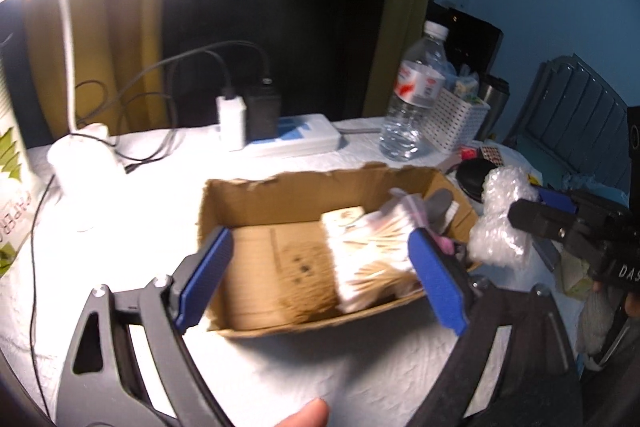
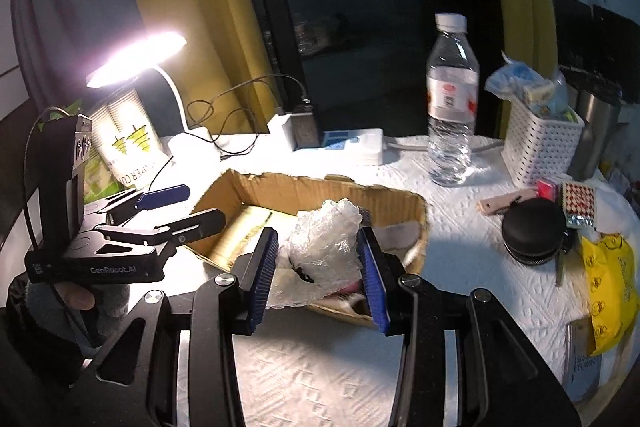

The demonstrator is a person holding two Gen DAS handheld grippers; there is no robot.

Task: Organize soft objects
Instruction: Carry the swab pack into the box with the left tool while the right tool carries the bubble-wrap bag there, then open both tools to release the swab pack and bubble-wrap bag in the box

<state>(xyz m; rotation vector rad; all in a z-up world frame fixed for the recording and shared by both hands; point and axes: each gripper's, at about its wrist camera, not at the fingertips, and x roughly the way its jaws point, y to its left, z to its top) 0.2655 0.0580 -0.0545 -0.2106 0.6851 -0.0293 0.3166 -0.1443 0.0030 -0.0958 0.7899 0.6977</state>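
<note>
Right wrist view shows the right claw (image 2: 319, 274) closed around a crumpled wad of clear bubble wrap (image 2: 326, 242), its blue ribbed pads pressing the wad from both sides. The wad hangs over the near right end of a shallow, torn-edged brown cardboard box (image 2: 288, 189) that sits on the white textured counter (image 2: 472, 251). Inside the box, seen from the left wrist, lies a clear bag of wooden-stemmed cotton swabs (image 1: 370, 251) toward the right end, with bare cardboard floor on the left.

The left claw (image 1: 320, 277) is spread wide with nothing between its blue pads, held over the near side of the box; from the right wrist it shows at the box's left end, fingers well apart.

Behind the box stand a clear plastic water bottle with a white cap (image 2: 452, 99), a white perforated plastic basket (image 2: 540, 147) stuffed with packets, and a white power strip (image 2: 352, 143) with chargers plugged in. A lit white desk lamp (image 2: 136, 61) glares at the left. To the right lie a round black zip case (image 2: 534, 235) and a yellow printed plastic bag (image 2: 610, 291).
</note>
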